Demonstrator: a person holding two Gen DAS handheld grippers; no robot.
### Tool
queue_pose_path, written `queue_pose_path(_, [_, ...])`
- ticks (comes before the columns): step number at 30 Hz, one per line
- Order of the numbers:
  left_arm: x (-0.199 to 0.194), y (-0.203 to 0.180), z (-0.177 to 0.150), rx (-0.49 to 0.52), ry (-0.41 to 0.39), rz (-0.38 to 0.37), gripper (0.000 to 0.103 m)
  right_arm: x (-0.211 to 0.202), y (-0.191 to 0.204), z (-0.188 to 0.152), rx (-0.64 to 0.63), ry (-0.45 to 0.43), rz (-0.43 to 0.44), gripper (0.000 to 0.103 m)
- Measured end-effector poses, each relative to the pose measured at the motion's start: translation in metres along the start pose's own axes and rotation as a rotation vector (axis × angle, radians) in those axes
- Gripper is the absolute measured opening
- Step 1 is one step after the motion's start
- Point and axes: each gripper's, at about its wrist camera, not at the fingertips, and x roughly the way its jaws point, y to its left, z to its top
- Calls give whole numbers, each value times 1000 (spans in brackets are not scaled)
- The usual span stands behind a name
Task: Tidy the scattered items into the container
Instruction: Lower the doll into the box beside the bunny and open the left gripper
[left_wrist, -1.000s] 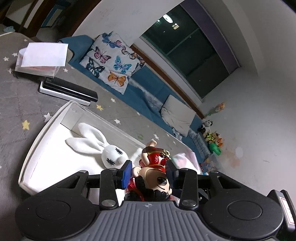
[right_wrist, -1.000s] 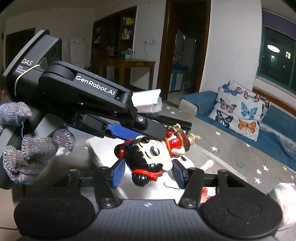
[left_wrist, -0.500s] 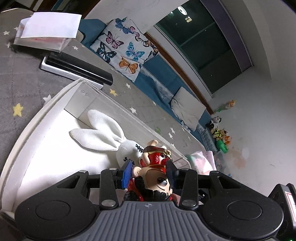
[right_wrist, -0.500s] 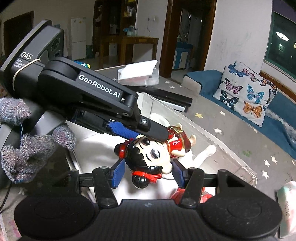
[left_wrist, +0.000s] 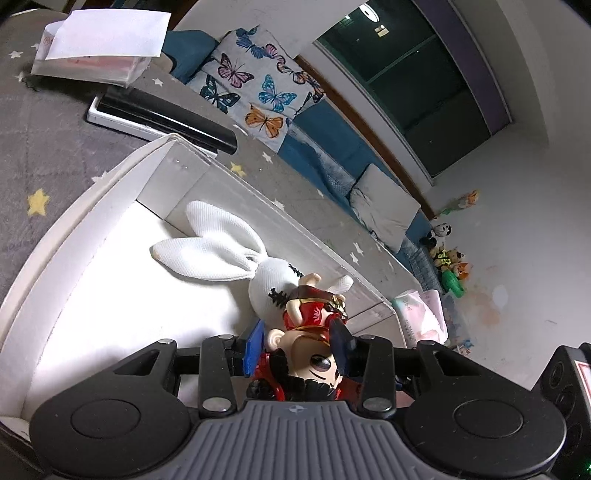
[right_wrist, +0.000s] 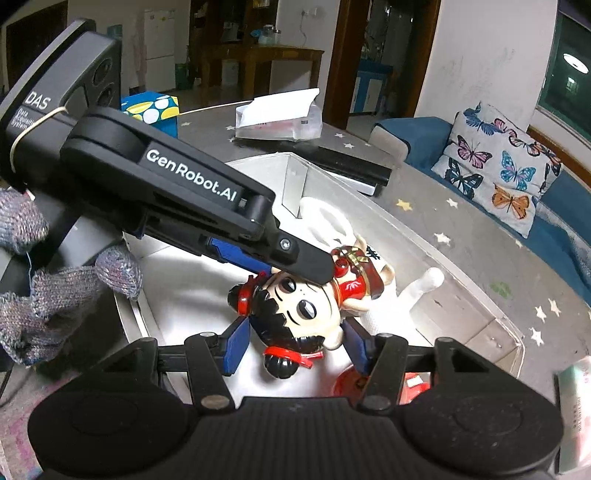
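Doll (right_wrist: 295, 314) clenched at the head by both left gripper (left_wrist: 299, 341) and right gripper (right_wrist: 295, 341) jaws, over white container (right_wrist: 461, 295).

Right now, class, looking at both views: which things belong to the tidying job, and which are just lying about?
Part of the job:
- doll, gripped by both left gripper and right gripper
- white container
- plush rabbit, already inside

Just lying about:
- tissue pack
- black-and-white box
- butterfly cushion
- blue dotted box
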Motion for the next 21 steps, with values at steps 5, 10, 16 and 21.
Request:
queue_pose_path(5, [1, 1, 1, -10, 18, 1, 41, 1, -3, 0, 16, 12, 8, 56])
queue_pose_path(10, [3, -1, 0, 14, 41, 24, 41, 0, -5, 0, 23, 15, 6, 57])
queue_pose_path(16, [2, -3, 0, 7, 37, 23, 41, -4, -6, -1, 30, 7, -2, 57])
queue_pose_path(21, [-2, -5, 0, 8, 29, 23, 41, -11, -7, -4, 50, -11, -10, 58])
